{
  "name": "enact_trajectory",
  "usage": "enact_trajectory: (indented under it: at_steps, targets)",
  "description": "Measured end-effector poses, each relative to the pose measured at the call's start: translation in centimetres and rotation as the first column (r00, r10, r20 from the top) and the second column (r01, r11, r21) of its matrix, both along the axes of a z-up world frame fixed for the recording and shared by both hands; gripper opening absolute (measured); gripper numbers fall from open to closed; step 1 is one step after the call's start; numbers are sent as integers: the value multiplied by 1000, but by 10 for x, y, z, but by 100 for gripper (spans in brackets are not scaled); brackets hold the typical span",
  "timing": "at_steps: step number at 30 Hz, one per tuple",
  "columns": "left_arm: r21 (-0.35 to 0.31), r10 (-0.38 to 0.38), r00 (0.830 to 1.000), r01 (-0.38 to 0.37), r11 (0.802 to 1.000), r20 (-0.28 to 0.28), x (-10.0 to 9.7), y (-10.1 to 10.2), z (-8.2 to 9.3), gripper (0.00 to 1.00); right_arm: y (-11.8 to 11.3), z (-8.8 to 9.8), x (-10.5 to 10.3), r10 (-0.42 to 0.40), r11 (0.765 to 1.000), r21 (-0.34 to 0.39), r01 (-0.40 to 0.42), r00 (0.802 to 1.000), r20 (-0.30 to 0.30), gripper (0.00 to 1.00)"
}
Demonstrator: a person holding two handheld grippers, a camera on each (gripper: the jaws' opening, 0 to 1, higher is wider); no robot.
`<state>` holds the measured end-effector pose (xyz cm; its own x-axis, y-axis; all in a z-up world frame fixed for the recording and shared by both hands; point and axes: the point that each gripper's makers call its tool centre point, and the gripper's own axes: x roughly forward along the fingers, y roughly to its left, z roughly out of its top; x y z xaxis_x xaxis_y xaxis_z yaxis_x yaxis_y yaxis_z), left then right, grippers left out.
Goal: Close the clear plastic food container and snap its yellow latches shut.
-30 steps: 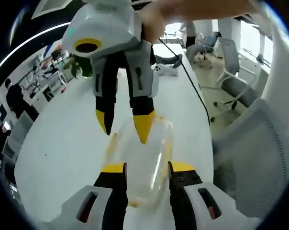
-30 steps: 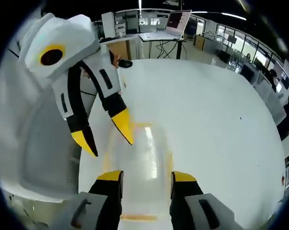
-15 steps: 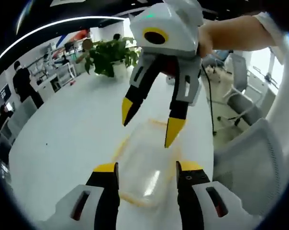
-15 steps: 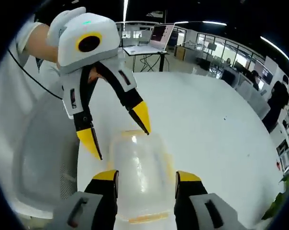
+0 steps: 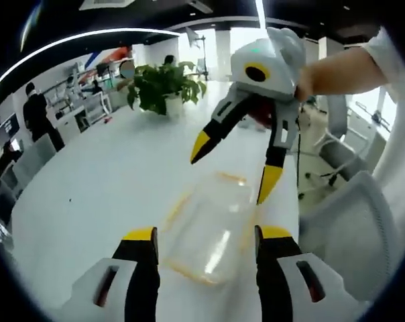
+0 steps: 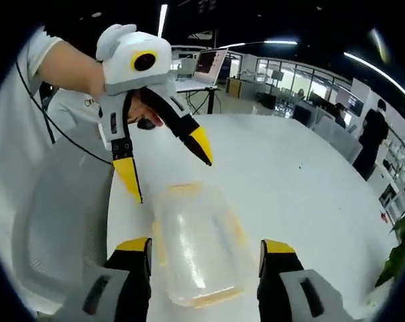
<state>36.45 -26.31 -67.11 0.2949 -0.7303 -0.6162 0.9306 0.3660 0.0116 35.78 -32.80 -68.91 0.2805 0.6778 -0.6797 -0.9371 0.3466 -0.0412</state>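
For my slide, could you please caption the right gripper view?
Both open tongs hover above the clear plastic yellow-latched container on the white table.

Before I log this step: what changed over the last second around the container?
Both grippers drew back and up from the clear container: the right gripper and left gripper now hover apart from it, jaws spread wider. Nothing was gripped or released. The container stayed closed on the white table, yellow latches as before.
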Motion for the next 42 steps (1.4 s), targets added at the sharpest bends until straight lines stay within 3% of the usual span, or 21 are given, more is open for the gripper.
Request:
enact_trajectory:
  at_steps: [4, 9, 13, 28, 42]
  targets:
    - [-20, 28, 1000, -28, 999, -4, 0, 7, -5, 57, -5, -1, -3, -22, 1000, 17, 22, 1000, -1, 67]
    - [-27, 9, 1000, -9, 1000, -3, -7, 10, -15, 60, -11, -7, -6, -47, 998, 29, 47, 999, -11, 68]
    - [-17, 29, 999, -29, 999, -19, -8, 12, -27, 64, -18, -16, -5, -87, 996, 33, 87, 996, -13, 74]
    - [-27, 37, 999, -37, 999, -23, 2, 16, -42, 73, -33, -44, -9, -99, 995, 14, 100, 993, -57, 78]
    - [-9, 13, 1000, -13, 1000, -10, 4, 17, -58, 74, -31, -52, -5, -91, 996, 8, 92, 994, -52, 76]
